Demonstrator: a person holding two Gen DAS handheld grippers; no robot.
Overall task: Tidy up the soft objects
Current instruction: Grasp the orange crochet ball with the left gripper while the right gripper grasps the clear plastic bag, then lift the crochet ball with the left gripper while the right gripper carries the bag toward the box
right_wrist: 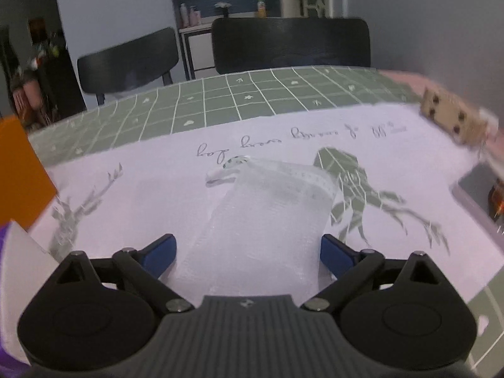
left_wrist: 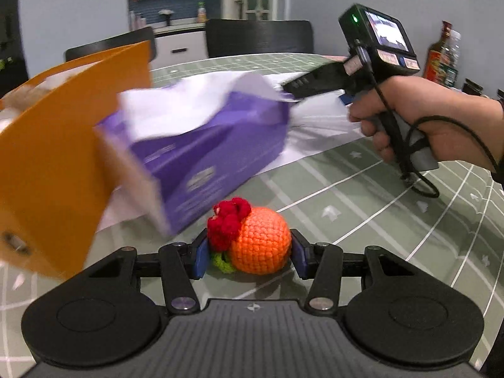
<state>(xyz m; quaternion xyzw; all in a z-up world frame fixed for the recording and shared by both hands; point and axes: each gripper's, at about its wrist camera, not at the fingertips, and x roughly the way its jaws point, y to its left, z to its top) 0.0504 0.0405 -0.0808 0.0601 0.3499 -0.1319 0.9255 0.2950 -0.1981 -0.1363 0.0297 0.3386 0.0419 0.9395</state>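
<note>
My left gripper (left_wrist: 249, 253) clenched the crochet ball (left_wrist: 260, 241) just off the table (left_wrist: 362, 189); right gripper (right_wrist: 247, 252), released, straddled a gauzy cloth (right_wrist: 261, 217). Best squeeze gently, lifting toward the orange box (left_wrist: 56, 157).

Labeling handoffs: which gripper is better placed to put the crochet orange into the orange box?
Left. The left gripper is already shut on the crochet orange, and the orange box stands just to its left. The right gripper is open over a translucent mesh sleeve on the white cloth.
</note>
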